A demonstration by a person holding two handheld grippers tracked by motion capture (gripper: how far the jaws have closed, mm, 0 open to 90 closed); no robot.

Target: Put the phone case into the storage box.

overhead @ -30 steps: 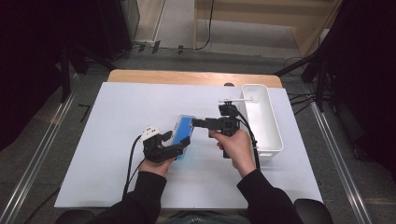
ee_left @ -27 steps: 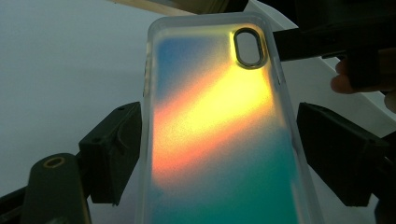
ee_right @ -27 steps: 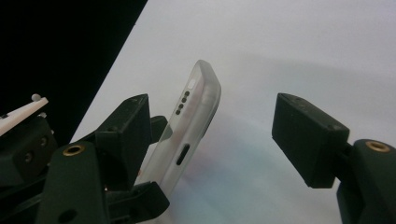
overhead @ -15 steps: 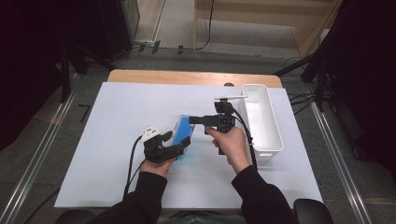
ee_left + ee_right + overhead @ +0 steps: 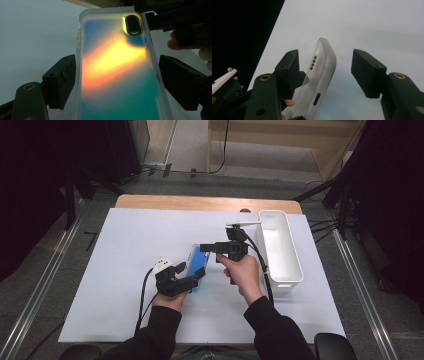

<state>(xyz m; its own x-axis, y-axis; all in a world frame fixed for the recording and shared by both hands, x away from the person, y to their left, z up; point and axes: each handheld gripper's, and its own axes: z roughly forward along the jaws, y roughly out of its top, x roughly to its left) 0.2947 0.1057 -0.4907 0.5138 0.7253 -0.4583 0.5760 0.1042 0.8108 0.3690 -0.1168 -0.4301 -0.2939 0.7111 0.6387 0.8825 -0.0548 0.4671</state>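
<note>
The phone case [image 5: 196, 266], frosted at its rim and blue, green and orange across its back, is held up off the white table [image 5: 115, 270] near its middle, a little toward the near edge. It is gripped across its width by the left gripper [image 5: 192, 281], whose jaws are seen in the left gripper view pressed against or just beside the two long edges; the hold appears meant to keep the case steady with its far end free. That far end, where the camera cutout [image 5: 133, 25] lies, is approached from the right by the right gripper [image 5: 204, 247]. In the right gripper view the case's edge stands between that gripper's jaws, close to one pad and well apart from the other, so it is not yet pinched; the jaws have just been closing around it. The arrangement suggests a handover or a two-ended hold, judged from the grips alone. Farther right, near the table's right edge, a white bin [image 5: 280, 251] is set lengthwise, perhaps as the place for finished pieces.
</note>
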